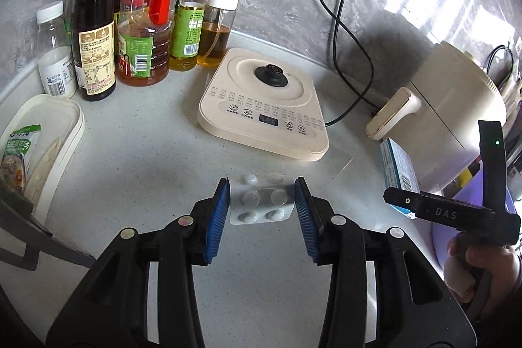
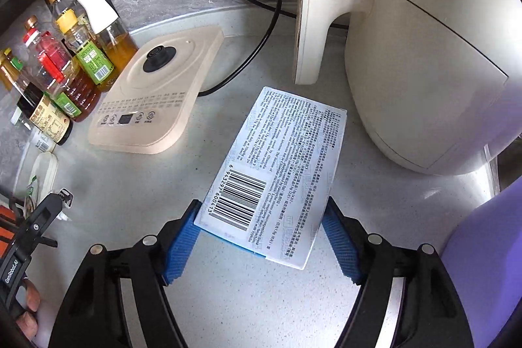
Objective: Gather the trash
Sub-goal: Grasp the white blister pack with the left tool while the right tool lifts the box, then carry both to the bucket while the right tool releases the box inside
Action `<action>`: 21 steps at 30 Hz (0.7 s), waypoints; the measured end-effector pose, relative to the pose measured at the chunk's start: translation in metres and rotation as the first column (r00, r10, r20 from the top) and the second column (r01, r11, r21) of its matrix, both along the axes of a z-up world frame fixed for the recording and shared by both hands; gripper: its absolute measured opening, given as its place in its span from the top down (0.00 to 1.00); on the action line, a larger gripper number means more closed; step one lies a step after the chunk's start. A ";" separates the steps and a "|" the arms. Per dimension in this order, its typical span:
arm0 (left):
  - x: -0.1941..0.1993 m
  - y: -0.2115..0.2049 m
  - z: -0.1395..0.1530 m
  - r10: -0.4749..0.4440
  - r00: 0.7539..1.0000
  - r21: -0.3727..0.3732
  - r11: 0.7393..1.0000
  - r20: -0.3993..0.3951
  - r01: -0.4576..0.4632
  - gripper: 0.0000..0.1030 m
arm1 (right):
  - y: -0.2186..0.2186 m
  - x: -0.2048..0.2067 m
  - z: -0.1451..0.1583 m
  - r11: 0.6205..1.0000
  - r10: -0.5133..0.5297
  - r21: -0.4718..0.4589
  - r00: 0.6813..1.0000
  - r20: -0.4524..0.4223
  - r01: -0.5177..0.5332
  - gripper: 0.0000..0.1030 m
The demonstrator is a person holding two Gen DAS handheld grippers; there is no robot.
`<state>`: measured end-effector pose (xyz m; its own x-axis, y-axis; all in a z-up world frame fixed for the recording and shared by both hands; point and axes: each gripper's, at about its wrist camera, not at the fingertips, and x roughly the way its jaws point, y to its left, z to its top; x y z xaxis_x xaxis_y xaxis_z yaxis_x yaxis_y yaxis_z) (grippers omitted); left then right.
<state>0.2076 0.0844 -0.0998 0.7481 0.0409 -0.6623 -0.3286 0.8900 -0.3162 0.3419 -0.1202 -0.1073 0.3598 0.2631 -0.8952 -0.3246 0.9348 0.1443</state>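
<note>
A clear blister pack (image 1: 261,199) with white pills sits between the blue pads of my left gripper (image 1: 262,201), which is shut on its two side edges, above the grey speckled counter (image 1: 146,158). A pale blue medicine box (image 2: 277,165) with a barcode lies tilted between the pads of my right gripper (image 2: 262,211). Both pads touch its near end, so the gripper is shut on it. In the left wrist view the same box (image 1: 399,173) shows beside the cream air fryer (image 1: 456,106), under the right tool.
Several oil and sauce bottles (image 1: 143,22) stand at the back left. A cream kettle base (image 1: 264,106) with its black cable (image 1: 345,31) sits mid-counter. A white tray (image 1: 55,132) holding a packet lies at the left edge. A purple object (image 2: 483,250) is at the right.
</note>
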 end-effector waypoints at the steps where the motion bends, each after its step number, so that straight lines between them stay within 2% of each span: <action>1: -0.003 -0.003 0.004 0.001 1.000 0.004 1.000 0.005 -0.001 0.61 | -0.002 -0.005 0.007 1.000 0.008 0.014 1.000 0.011 -0.008 0.30; 6: -0.019 -0.019 0.022 0.019 1.000 0.011 1.000 0.025 -0.020 0.61 | -0.015 -0.021 0.044 0.994 0.056 0.092 0.995 0.080 -0.063 0.30; 12: -0.035 -0.040 0.043 0.035 0.999 0.034 0.999 0.039 -0.037 0.60 | -0.028 -0.046 0.089 0.978 0.114 0.148 0.974 0.197 -0.145 0.30; 21: -0.044 -0.074 0.074 0.026 0.996 0.076 0.997 0.082 -0.033 0.60 | -0.069 -0.072 0.157 0.952 0.144 0.202 0.921 0.363 -0.228 0.30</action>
